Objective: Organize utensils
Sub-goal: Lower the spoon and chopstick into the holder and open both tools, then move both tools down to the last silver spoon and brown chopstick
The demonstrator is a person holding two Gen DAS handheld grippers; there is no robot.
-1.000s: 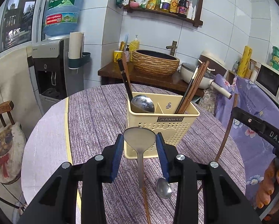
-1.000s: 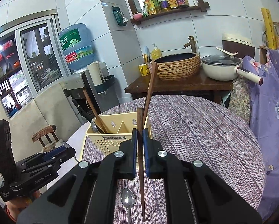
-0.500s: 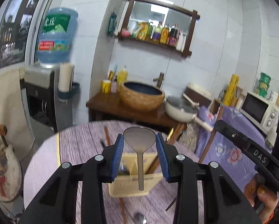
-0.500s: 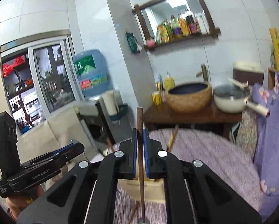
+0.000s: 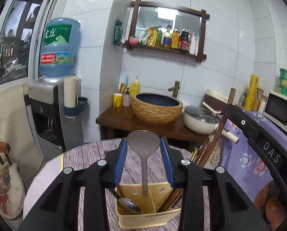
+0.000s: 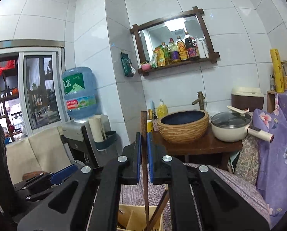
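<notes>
My left gripper (image 5: pixel 143 144) is shut on the bowl of a steel spoon (image 5: pixel 143 144), whose handle hangs down over the yellow utensil caddy (image 5: pixel 143 220) on the round table. The caddy holds a ladle (image 5: pixel 129 205) on its left side and brown chopsticks (image 5: pixel 174 198) on its right. My right gripper (image 6: pixel 144 134) is shut on a dark wooden chopstick (image 6: pixel 144 173) that stands upright, its lower end reaching down to the caddy (image 6: pixel 132 218). The right gripper (image 5: pixel 262 144) also shows at the right in the left wrist view, with the chopstick (image 5: pixel 223 123) and a hand.
The table carries a purple woven cloth (image 5: pixel 87 157). Behind it stands a wooden counter (image 5: pixel 143 123) with a woven basin and a white pot (image 5: pixel 200 120). A water dispenser (image 5: pixel 47 104) and a chair (image 5: pixel 3 173) are at the left, a microwave (image 5: pixel 279 110) at the right.
Both grippers have risen with their utensils and tilted up. The caddy has dropped to the bottom of both views. The spoon and chopstick lying on the table are no longer in view.
</notes>
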